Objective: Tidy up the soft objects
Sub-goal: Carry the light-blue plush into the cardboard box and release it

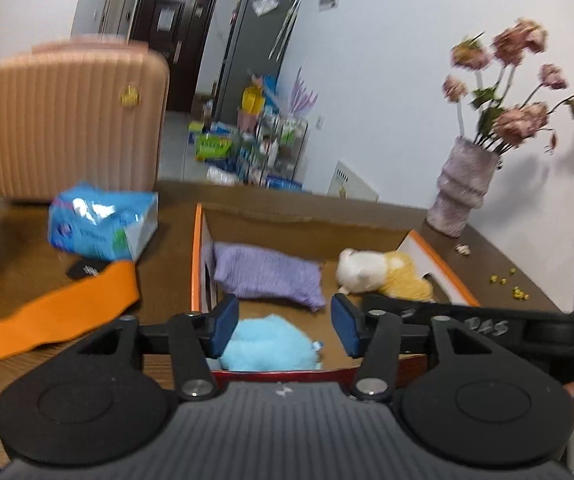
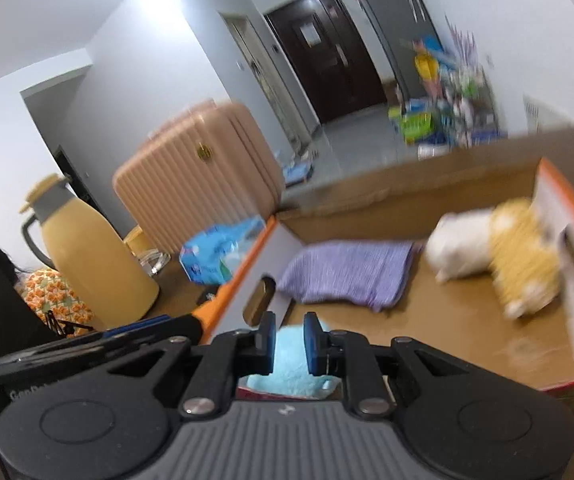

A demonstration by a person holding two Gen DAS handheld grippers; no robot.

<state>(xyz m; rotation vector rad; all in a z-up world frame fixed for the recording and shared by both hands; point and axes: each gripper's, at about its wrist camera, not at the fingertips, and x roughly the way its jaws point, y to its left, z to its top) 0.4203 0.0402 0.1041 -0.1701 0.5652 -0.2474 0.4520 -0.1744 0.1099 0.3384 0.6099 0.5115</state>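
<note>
Hovering over fluffy blue plush in cardboard box: left gripper jaws wide apart, right gripper jaws narrowly parted

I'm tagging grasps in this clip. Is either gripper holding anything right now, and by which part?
Nothing is held. The left gripper stands open and the right gripper nearly closed, both empty above the fluffy light-blue plush lying in the cardboard box.
</note>
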